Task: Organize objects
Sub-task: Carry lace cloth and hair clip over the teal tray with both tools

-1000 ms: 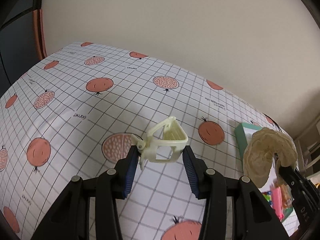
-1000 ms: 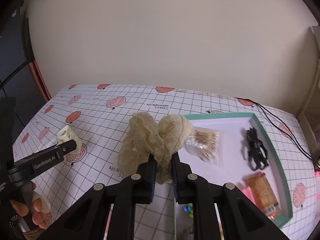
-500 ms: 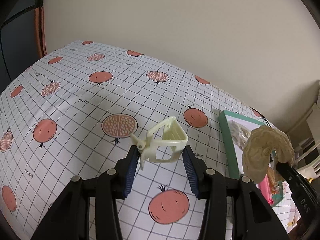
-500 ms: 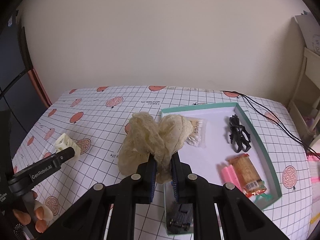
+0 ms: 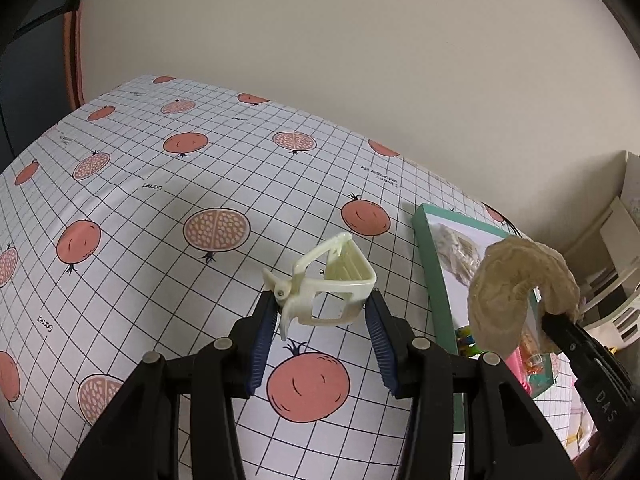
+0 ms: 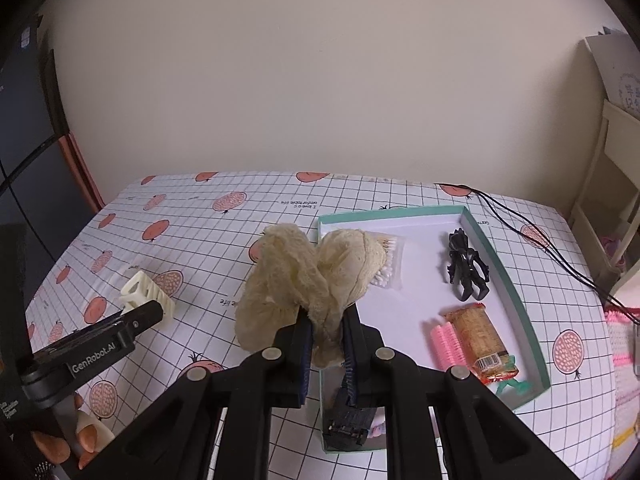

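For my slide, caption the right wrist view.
Right gripper carries a cream scrunchie beside the teal tray, left gripper holding a cream hair claw.

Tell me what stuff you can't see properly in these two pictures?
- Small black boxy thing at the near end of the green-rimmed white tray, right wrist view: the right gripper covers its top.
- Clear packet of cotton swabs, right wrist view: half hidden behind the crumpled cream lace cloth.
- Tray contents, left wrist view: cloth and gripper block them.
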`<state>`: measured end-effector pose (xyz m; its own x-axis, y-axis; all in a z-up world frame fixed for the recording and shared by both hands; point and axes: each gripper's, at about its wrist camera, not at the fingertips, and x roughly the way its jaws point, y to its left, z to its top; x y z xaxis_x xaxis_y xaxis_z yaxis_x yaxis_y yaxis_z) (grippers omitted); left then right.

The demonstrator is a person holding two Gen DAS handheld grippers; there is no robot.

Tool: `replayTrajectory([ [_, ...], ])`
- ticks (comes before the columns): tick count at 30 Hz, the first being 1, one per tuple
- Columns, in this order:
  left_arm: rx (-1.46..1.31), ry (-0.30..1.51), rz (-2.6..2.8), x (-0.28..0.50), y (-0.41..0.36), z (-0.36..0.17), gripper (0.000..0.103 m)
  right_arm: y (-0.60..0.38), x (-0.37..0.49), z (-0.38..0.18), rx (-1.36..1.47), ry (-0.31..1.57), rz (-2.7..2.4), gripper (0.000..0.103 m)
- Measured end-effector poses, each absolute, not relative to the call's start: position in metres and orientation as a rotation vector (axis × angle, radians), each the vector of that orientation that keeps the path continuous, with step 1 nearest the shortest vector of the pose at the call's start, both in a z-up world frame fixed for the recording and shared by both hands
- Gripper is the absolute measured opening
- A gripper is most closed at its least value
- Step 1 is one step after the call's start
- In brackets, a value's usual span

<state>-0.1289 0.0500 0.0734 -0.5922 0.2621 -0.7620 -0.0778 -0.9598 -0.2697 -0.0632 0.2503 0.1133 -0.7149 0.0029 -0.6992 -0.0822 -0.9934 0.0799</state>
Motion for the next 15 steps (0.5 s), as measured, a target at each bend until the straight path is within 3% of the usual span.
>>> replayTrajectory([
  [15, -1.197, -0.193, 2.570, -0.126, 0.105, 0.085, 0.047, 0.295, -0.061, 0.106, -1.114, 0.250, 2.785, 0.015],
])
